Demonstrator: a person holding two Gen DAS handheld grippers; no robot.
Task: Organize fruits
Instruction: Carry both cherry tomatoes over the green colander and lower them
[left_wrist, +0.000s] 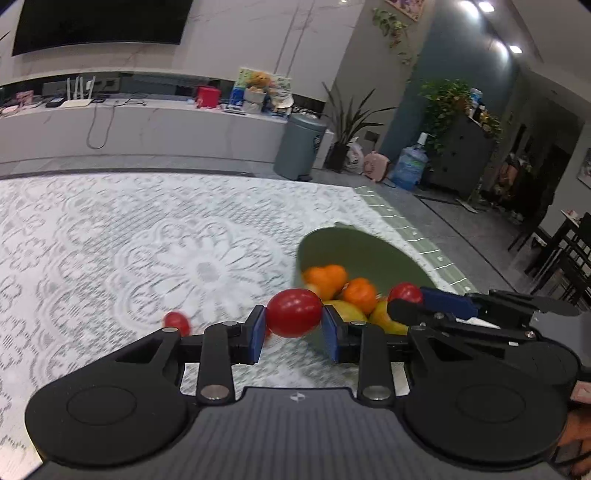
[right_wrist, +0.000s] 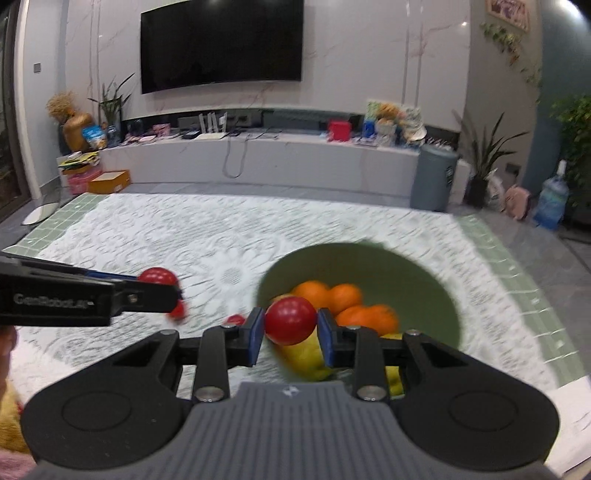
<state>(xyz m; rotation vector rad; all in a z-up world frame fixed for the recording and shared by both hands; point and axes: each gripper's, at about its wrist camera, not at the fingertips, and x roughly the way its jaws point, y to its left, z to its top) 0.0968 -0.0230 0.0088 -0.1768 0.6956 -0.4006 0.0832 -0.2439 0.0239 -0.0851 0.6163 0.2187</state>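
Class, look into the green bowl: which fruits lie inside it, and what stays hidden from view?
Inside the green bowl lie orange fruits and yellow fruits. The right gripper, shut on a red fruit, covers part of the pile. The bowl's bottom is hidden.

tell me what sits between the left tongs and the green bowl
Nothing but bare lace tablecloth. In the right wrist view, the left tongs, shut on a red tomato, and the bowl are apart with only cloth between.

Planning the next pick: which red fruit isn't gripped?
The one lying loose on the cloth, left of the bowl; another may peek out behind the left gripper. The other two are clamped, one per gripper.
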